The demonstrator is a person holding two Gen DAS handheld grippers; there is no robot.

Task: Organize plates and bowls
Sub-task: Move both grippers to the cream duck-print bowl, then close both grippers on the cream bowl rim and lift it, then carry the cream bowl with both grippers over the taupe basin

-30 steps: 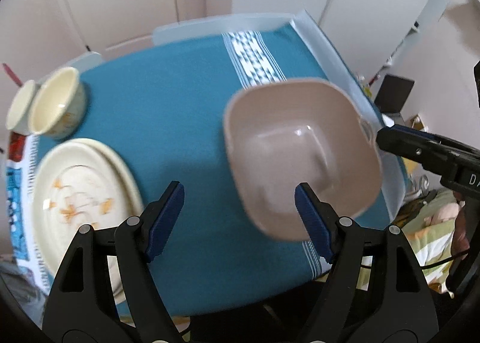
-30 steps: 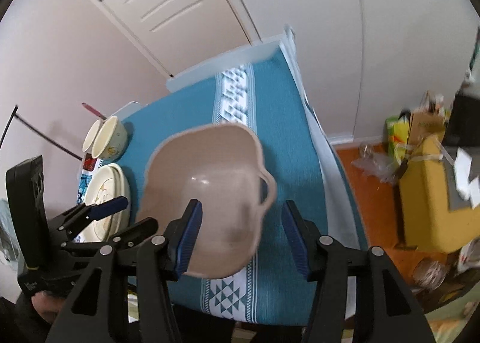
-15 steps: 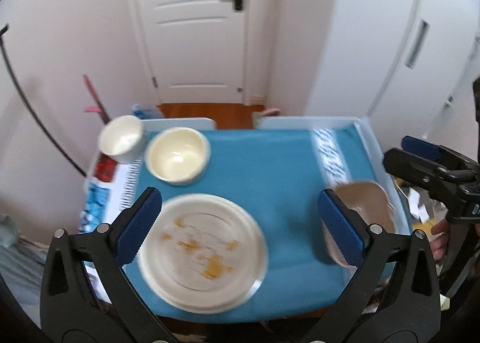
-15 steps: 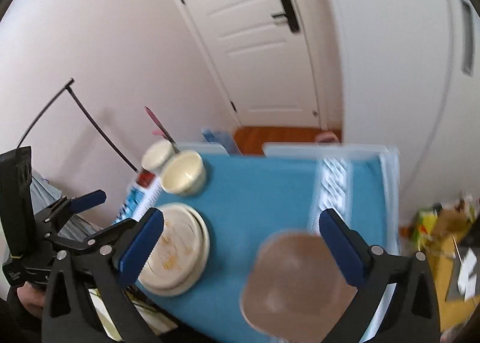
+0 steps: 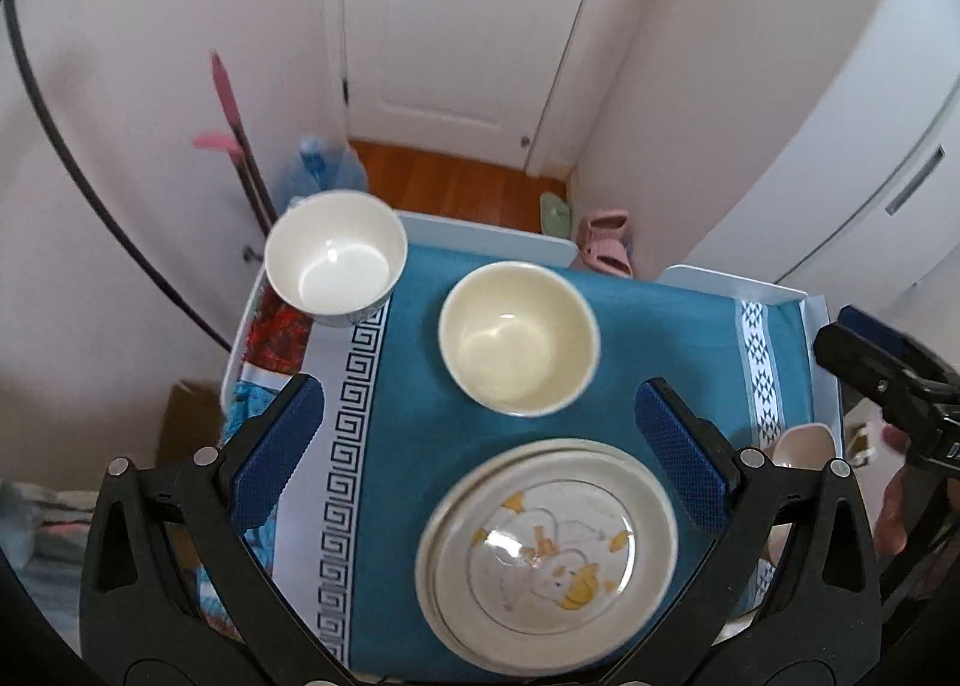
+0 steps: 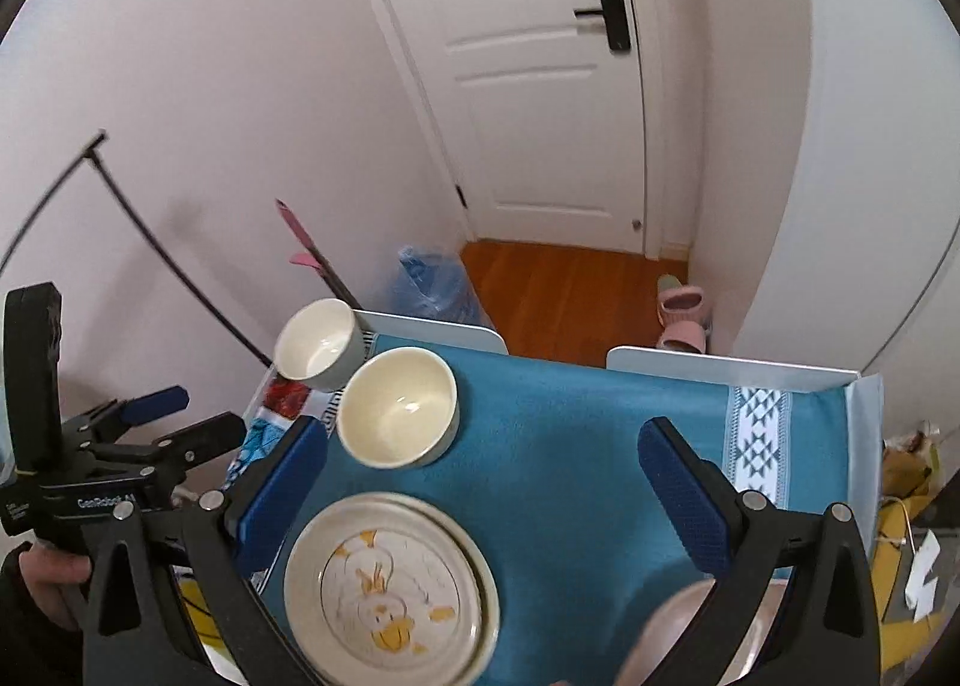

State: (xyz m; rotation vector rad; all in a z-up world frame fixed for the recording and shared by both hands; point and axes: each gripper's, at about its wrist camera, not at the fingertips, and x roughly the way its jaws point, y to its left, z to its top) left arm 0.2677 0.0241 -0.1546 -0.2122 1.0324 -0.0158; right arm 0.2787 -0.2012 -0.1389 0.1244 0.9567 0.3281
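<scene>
On the teal tablecloth [image 5: 408, 446] lie stacked plates with a duck picture [image 5: 547, 554] [image 6: 391, 587], a cream bowl [image 5: 519, 336] [image 6: 397, 407] behind them, and a white bowl [image 5: 336, 257] [image 6: 320, 344] at the far left corner. A beige square bowl [image 5: 801, 446] [image 6: 684, 638] sits at the near right, partly hidden. My left gripper [image 5: 480, 452] is open and empty, high above the plates. My right gripper [image 6: 480, 494] is open and empty, above the table's near right; it also shows in the left wrist view [image 5: 888, 374].
The small table has white raised edges [image 6: 732, 365]. A white door [image 6: 540, 86] and walls stand behind. Slippers [image 6: 681, 314] and a blue bag [image 6: 435, 284] lie on the wooden floor. A pink-handled tool [image 5: 231, 122] leans at the left wall.
Both grippers have pulled up and back from the beige bowl, which now rests at the table's near right. The left view has swung over the plates and the two round bowls.
</scene>
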